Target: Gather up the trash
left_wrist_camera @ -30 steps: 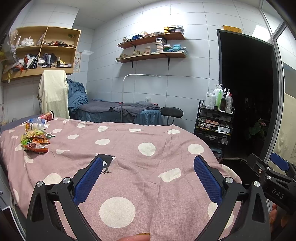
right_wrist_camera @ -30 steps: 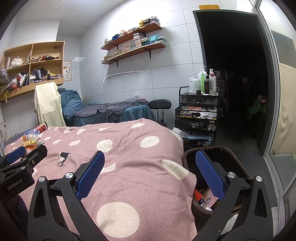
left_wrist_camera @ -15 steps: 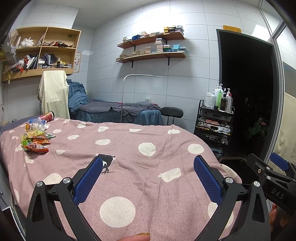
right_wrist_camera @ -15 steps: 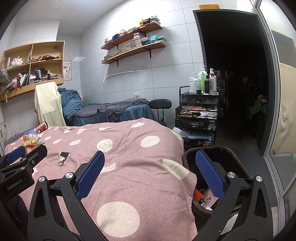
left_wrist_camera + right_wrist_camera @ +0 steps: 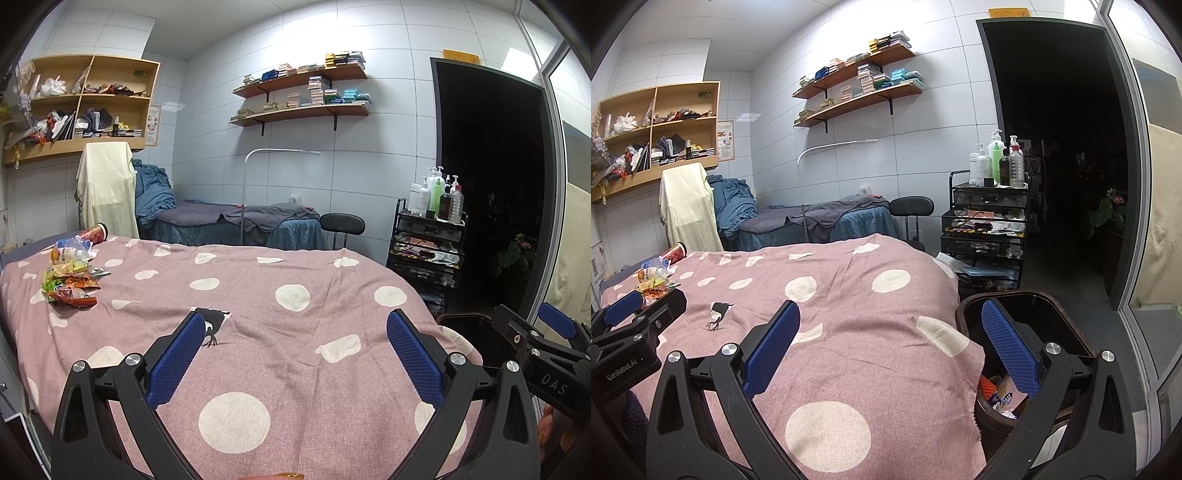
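A pile of snack wrappers (image 5: pixel 70 286) lies at the far left of the pink polka-dot bed (image 5: pixel 295 325), with a plastic bottle (image 5: pixel 68 251) and a red cup (image 5: pixel 94 233) behind it. The pile also shows in the right wrist view (image 5: pixel 655 290). A dark brown trash bin (image 5: pixel 1067 328) stands at the bed's right side with some wrappers (image 5: pixel 1001 397) inside. My left gripper (image 5: pixel 295 354) is open and empty above the bed's near part. My right gripper (image 5: pixel 890 347) is open and empty, over the bed's right edge and the bin.
A black trolley (image 5: pixel 984 236) with bottles stands beyond the bin next to a dark doorway (image 5: pixel 1052 147). A second bed (image 5: pixel 236 221), a black stool (image 5: pixel 341 223) and wall shelves (image 5: pixel 299 92) are at the back. A glass door (image 5: pixel 1152 221) is at the right.
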`<control>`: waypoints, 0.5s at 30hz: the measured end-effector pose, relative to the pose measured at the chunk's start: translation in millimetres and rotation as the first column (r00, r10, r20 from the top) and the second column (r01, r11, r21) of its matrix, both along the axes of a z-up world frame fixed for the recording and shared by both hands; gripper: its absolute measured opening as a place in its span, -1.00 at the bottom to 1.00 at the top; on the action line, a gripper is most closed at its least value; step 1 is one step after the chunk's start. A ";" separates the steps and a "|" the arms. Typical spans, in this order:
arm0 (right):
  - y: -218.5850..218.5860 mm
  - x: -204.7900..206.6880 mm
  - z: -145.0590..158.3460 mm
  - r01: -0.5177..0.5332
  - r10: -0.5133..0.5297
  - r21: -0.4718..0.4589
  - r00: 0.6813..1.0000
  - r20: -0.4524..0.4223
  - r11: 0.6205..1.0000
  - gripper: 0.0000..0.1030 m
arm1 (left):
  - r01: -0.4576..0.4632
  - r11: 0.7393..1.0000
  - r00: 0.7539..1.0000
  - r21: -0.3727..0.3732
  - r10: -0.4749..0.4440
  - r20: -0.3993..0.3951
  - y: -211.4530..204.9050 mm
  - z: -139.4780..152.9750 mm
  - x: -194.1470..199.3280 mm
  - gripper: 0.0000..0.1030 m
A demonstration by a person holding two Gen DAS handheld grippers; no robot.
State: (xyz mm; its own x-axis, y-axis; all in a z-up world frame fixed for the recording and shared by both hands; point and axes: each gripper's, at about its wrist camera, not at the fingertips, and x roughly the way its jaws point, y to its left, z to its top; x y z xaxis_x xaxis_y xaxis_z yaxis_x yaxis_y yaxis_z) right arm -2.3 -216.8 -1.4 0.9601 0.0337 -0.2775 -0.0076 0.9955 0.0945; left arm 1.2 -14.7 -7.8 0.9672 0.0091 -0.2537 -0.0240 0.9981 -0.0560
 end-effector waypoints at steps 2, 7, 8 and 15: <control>0.0 -0.1 0.0 -0.001 0.001 0.000 1.000 -0.001 1.000 0.89 | -0.001 1.000 1.000 0.003 0.001 0.002 -1.0 0.5 -1.8 0.89; 0.6 -0.1 -1.1 -0.001 0.001 0.002 1.000 -0.003 1.000 0.89 | 0.003 1.000 1.000 0.007 -0.003 0.001 -3.0 1.1 -1.1 0.90; 0.1 1.0 -2.1 -0.001 0.001 0.001 1.000 -0.003 1.000 0.89 | 0.004 1.000 1.000 0.007 -0.004 0.001 -3.3 1.0 -1.0 0.90; -0.3 1.0 -1.6 -0.001 0.001 0.002 1.000 -0.003 1.000 0.89 | 0.007 1.000 1.000 0.010 -0.007 0.000 -4.8 1.2 -0.2 0.89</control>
State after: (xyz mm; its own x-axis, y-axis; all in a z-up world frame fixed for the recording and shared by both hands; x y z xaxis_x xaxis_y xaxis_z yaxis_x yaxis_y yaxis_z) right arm -1.3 -217.1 -3.0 0.9591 0.0349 -0.2808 -0.0080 0.9953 0.0965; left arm 1.0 -19.5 -6.6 0.9673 0.0047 -0.2536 -0.0169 0.9988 -0.0460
